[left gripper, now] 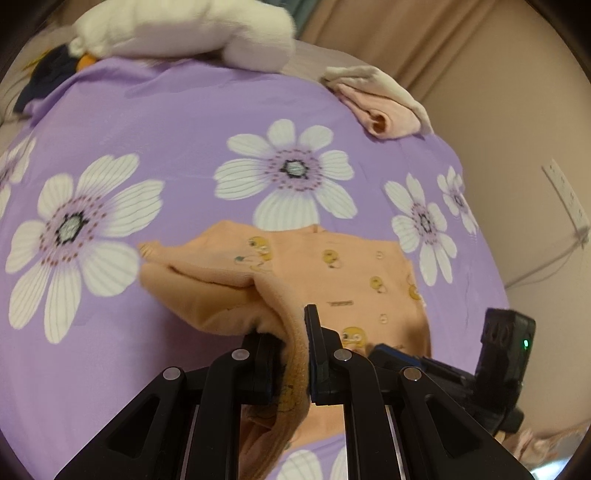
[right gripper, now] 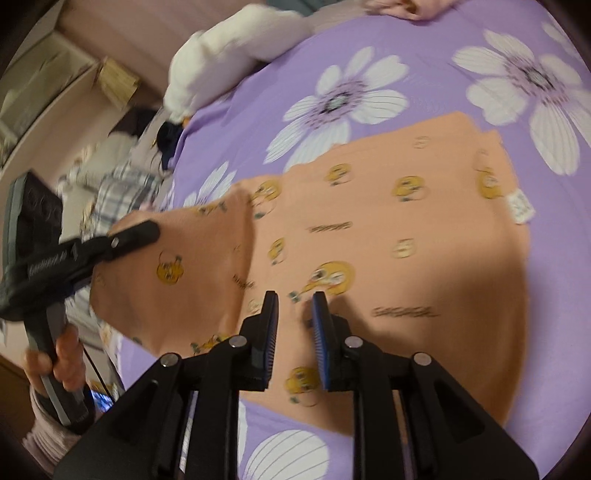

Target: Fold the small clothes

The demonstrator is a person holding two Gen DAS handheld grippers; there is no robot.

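One edge of the peach garment (left gripper: 332, 273) (its print unreadable) is clenched in the left claw (left gripper: 291, 354); nothing is held in the parted right claw (right gripper: 295, 325).

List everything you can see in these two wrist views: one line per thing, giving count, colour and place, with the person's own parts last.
Peach garment: one, peach with yellow cartoon prints, spread mid-bedsheet, one edge lifted.
Bedsheet: one, purple with white flowers, under everything.
Plush toy: one, white, far edge of the bedsheet.
Folded clothes: one small pile, pink and beige, far right corner in the left wrist view.
Power strip: one, white, on the floor.
Left gripper: black, shut on the garment's lifted edge.
Right gripper: black with blue pads, open above the garment.
Hand: one, holding the left gripper's handle.
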